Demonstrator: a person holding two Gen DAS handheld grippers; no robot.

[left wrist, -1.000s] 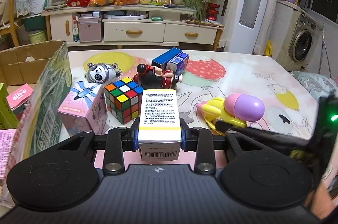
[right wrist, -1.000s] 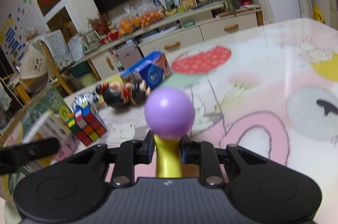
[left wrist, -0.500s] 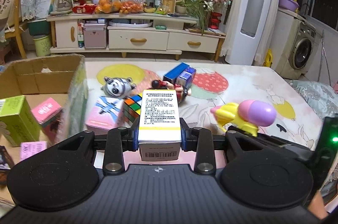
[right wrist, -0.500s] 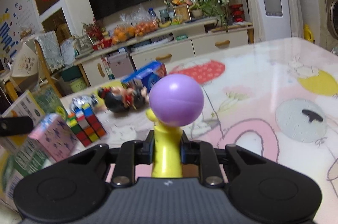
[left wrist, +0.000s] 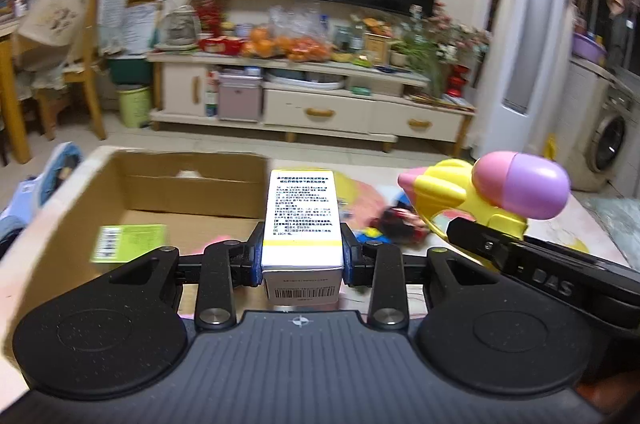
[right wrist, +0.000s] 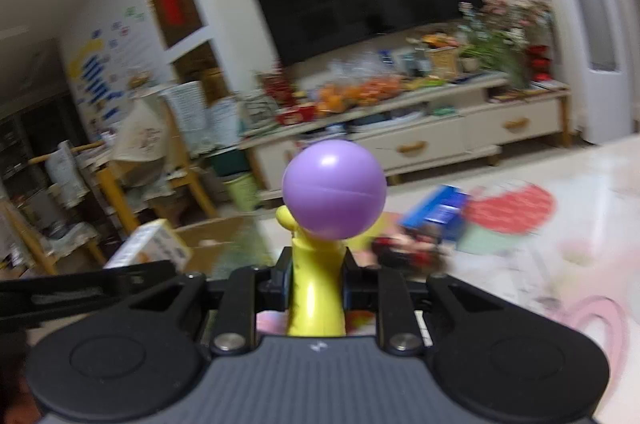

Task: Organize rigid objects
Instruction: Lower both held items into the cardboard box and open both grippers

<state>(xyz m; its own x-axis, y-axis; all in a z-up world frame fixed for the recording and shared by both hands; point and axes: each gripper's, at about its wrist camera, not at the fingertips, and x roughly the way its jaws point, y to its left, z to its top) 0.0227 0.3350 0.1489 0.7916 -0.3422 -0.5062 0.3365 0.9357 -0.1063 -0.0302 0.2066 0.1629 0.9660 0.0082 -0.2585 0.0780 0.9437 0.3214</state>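
My left gripper (left wrist: 302, 252) is shut on a white medicine box (left wrist: 301, 220) with a yellow band and black print, held above the near edge of an open cardboard box (left wrist: 188, 190). The right gripper (right wrist: 316, 276) is shut on a yellow toy rocket (right wrist: 318, 292) with a purple nose (right wrist: 334, 188). In the left wrist view that rocket (left wrist: 488, 192) and the right gripper's fingers (left wrist: 484, 244) hang to the right of the medicine box. In the right wrist view the medicine box (right wrist: 154, 244) shows at the left, over the cardboard box (right wrist: 218, 236).
A green box (left wrist: 128, 242) lies inside the cardboard box. On the patterned table (right wrist: 560, 236) lie a red and black figure (left wrist: 404, 222) and a blue box (right wrist: 438, 210). A TV cabinet (left wrist: 312, 104) stands beyond the table.
Both grippers have risen and swung left with their loads. The cardboard box now lies straight ahead of the left gripper. The cube and pink box have dropped out of view.
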